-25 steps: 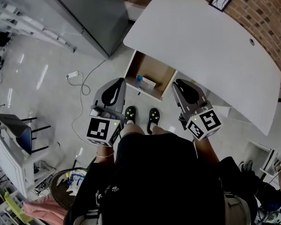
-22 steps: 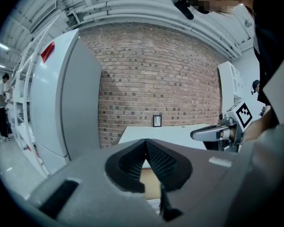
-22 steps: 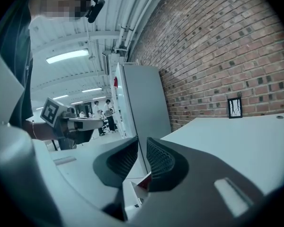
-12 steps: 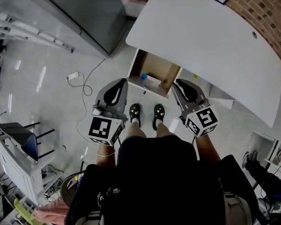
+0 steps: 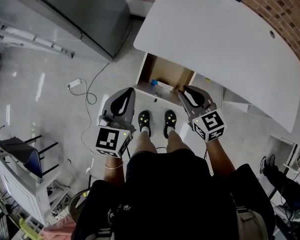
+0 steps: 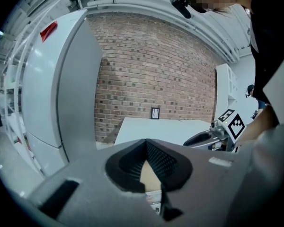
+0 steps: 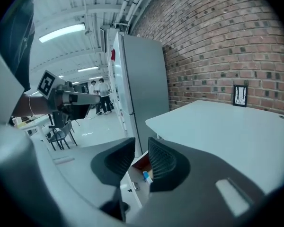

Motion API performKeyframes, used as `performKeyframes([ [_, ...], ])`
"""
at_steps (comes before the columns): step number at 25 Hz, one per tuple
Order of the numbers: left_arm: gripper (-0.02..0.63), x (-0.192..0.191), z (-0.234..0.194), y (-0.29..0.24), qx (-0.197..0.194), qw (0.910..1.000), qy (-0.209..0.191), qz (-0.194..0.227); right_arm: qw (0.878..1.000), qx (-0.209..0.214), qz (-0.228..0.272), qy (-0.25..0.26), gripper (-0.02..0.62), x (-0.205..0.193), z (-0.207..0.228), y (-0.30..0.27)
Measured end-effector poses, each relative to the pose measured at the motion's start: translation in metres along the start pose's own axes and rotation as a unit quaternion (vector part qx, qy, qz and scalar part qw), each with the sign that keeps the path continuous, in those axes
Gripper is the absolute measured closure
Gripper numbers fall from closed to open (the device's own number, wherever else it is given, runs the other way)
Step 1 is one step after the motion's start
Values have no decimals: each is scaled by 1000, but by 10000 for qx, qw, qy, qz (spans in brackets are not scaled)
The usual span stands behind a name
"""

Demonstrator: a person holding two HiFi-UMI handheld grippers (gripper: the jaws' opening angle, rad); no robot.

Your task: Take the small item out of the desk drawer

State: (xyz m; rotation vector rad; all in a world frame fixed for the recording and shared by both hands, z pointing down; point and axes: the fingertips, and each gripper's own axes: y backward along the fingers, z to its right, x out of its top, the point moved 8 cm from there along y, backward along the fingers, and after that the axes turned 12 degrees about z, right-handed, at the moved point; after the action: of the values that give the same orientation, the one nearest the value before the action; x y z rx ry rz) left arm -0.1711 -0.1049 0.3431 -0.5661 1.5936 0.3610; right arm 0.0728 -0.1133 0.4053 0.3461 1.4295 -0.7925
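Right tool (image 5: 183, 90) just opening, empty — left tool (image 5: 131, 90) pressed together; small item (image 5: 161, 85) indistinct in drawer (image 5: 168, 73).

The person wore a black top (image 5: 175, 199) that filled the lower middle of the head view, a thin bracelet (image 5: 113, 166) at lower left, and black clogs (image 5: 144, 120) dotted with small yellow-green studs near the centre. The left gripper (image 5: 131, 91) and right gripper (image 5: 181, 91) were grey moulded shells with black ribbed pads (image 7: 163, 162). Each had a white cube (image 5: 111, 140) printed with black square markers at its rear.
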Motion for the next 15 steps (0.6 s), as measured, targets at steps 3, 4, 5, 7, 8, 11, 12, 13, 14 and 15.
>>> performKeyframes([
  [3,609,-9,-5,-2,-29,10000,12,-60,9998,-1,-206,2,492,-14,1,-9],
  [4,609,-12,-6,-3,-40,10000,19,-72,9996,-7,-266,4,488,-18,1,-11],
  [5,609,-15,-7,-5,-52,10000,21,-81,9995,-10,-329,7,485,-23,2,-13],
  [7,609,-21,-10,-7,-66,9999,31,-81,9990,3,-449,12,482,-33,2,-18],
  [8,609,-23,-11,-8,-66,9999,49,-79,9987,16,-503,13,479,-38,2,-21],
  [11,609,-34,-14,-9,-42,9998,136,-109,9980,51,-630,22,476,-54,3,-29],
  [12,609,-38,-16,-9,-48,9998,139,-121,9978,53,-666,34,476,-59,4,-33],
  [13,609,-42,-18,-10,-63,9998,129,-137,9975,50,-703,45,474,-63,4,-36],
  [14,609,-45,-20,-11,-75,9998,126,-158,9972,50,-746,51,476,-67,5,-40],
  [15,609,-47,-22,-11,-77,9997,135,-177,9968,57,-798,48,474,-71,5,-43],
])
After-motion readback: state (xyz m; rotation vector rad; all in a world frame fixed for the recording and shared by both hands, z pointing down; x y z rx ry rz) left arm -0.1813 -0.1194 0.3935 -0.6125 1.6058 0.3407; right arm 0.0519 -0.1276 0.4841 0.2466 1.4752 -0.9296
